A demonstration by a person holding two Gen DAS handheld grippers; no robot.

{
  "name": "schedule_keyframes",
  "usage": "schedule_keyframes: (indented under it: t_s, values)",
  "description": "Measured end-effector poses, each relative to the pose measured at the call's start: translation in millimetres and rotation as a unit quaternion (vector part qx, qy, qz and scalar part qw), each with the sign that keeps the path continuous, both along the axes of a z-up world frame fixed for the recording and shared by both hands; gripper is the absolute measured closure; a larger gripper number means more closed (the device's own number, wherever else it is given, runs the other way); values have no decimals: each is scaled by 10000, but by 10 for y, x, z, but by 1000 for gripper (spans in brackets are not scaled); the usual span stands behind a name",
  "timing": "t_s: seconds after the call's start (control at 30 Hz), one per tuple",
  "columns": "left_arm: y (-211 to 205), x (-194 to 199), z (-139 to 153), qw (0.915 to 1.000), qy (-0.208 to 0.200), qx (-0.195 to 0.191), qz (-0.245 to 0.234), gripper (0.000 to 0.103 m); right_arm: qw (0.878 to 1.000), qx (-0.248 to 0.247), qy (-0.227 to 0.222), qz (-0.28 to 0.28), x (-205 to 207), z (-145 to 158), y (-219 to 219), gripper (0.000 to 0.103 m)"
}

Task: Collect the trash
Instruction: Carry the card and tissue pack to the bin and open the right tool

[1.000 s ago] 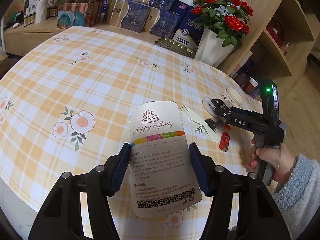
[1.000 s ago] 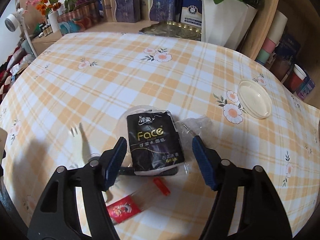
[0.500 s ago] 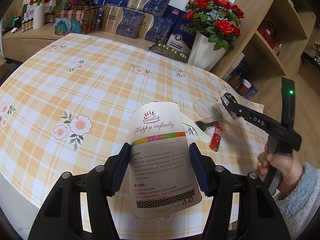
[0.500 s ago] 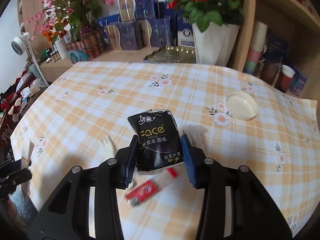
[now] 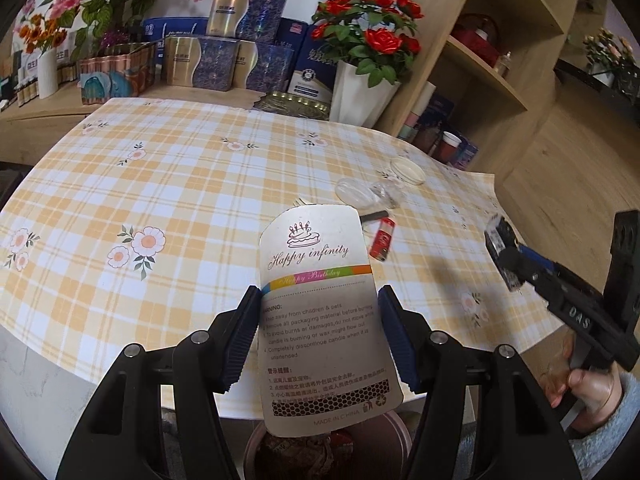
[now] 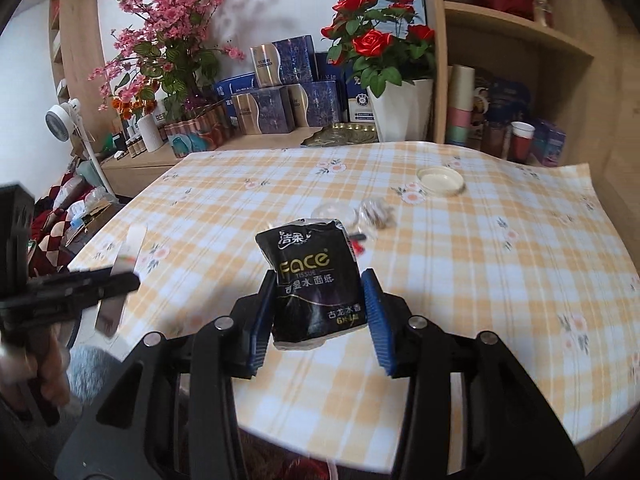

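Note:
My left gripper point(image 5: 318, 336) is shut on a white "Happy infinity" candle card point(image 5: 320, 280), held off the table's near edge above a trash bin point(image 5: 384, 440) on the floor. My right gripper point(image 6: 320, 320) is shut on a black Face tissue packet point(image 6: 312, 276), lifted above the table. The right gripper also shows at the right of the left wrist view point(image 5: 504, 256). On the checked tablecloth point(image 5: 180, 184) lie a red wrapper point(image 5: 383, 237), clear plastic wrap point(image 5: 368, 194) and a white lid point(image 5: 407, 166).
Gift boxes point(image 5: 224, 60), a rose pot point(image 5: 360, 92) and flower baskets stand behind the table. A wooden shelf point(image 5: 500, 72) with cups stands at the right. A fan point(image 6: 60, 124) and clutter lie at the left.
The right gripper closed on the tissue packet and lifted it off the table. Both grippers pulled back toward the near edge; the left one now hangs over the bin.

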State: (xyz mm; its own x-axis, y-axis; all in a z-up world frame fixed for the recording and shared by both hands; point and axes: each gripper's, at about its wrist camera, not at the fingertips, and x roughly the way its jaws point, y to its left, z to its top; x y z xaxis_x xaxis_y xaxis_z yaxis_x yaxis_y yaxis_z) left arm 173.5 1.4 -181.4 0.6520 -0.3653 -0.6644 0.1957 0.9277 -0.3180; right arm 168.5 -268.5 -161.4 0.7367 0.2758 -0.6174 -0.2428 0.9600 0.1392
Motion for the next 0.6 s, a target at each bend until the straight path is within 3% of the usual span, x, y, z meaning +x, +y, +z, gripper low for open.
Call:
schedule_keyframes:
  t_s: [0.23,0.6]
  values:
    - [-58,-337,71,9995,-131,77,-268,44,10000,-68,59,-36,-606,-160,12,59]
    - [37,-704,70,9982,-297,82,-505,44,9989,-197,368,199,-1178,-528,226,59]
